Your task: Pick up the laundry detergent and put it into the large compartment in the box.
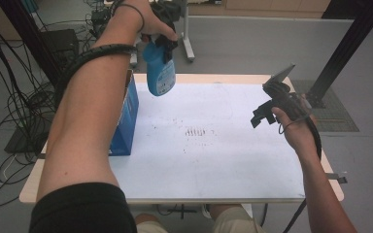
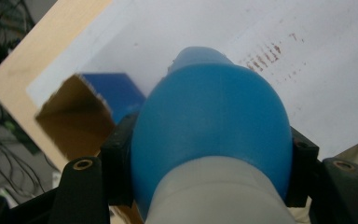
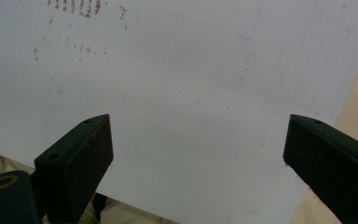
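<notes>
The middle and right of the white sheet (image 1: 233,160) are left open, marked only by flat brown stains (image 1: 196,132). The left edge is blocked by an open blue box (image 1: 125,116). Space above the far left corner is taken up by the raised bottle (image 1: 159,73), with the right gripper (image 1: 262,116) held over the right side.

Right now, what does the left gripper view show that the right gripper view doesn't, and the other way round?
In the left gripper view alone: the blue spray bottle clamped between black jaws, and beyond it the open blue cardboard box at the table's wooden edge. In the right gripper view alone: the right gripper with jaws wide apart and nothing between them. Both share the white sheet with its reddish-brown marks.
</notes>
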Demonstrator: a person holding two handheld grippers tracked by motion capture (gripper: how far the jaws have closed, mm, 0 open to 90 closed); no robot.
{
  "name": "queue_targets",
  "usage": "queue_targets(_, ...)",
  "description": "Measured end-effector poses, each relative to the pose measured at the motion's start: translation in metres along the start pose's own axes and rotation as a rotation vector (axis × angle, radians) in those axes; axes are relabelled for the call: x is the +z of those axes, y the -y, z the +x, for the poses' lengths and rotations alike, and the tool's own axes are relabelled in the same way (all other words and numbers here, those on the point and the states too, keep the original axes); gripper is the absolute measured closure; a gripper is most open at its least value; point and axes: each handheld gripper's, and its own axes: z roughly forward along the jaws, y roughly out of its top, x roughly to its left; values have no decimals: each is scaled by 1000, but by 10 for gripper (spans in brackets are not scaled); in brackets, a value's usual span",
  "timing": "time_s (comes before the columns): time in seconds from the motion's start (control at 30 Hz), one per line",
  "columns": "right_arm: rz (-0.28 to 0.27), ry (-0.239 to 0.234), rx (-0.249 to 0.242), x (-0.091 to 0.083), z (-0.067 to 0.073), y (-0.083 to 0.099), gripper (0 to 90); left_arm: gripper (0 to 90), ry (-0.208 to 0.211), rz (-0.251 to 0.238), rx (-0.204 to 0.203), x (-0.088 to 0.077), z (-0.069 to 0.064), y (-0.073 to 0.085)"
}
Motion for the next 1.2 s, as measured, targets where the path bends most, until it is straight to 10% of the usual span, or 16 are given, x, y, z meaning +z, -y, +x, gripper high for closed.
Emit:
queue_targets(0.37, -24, -1, -3, -13, -3, 8, 80, 378, -40, 3, -365, -63, 35, 38)
queue_targets(0.57, -30, -3, -14, -16, 0, 8, 80, 378, -59, -19, -495, -88, 51, 66)
queue_targets(0.9, -33, -5, -27, -17, 6, 6, 80, 377, -65, -28, -605, -100, 69, 97)
queue_targets(1.2, -30, -6, -30, -16, 6, 6, 80, 377, -54, -11, -607, -84, 77, 103)
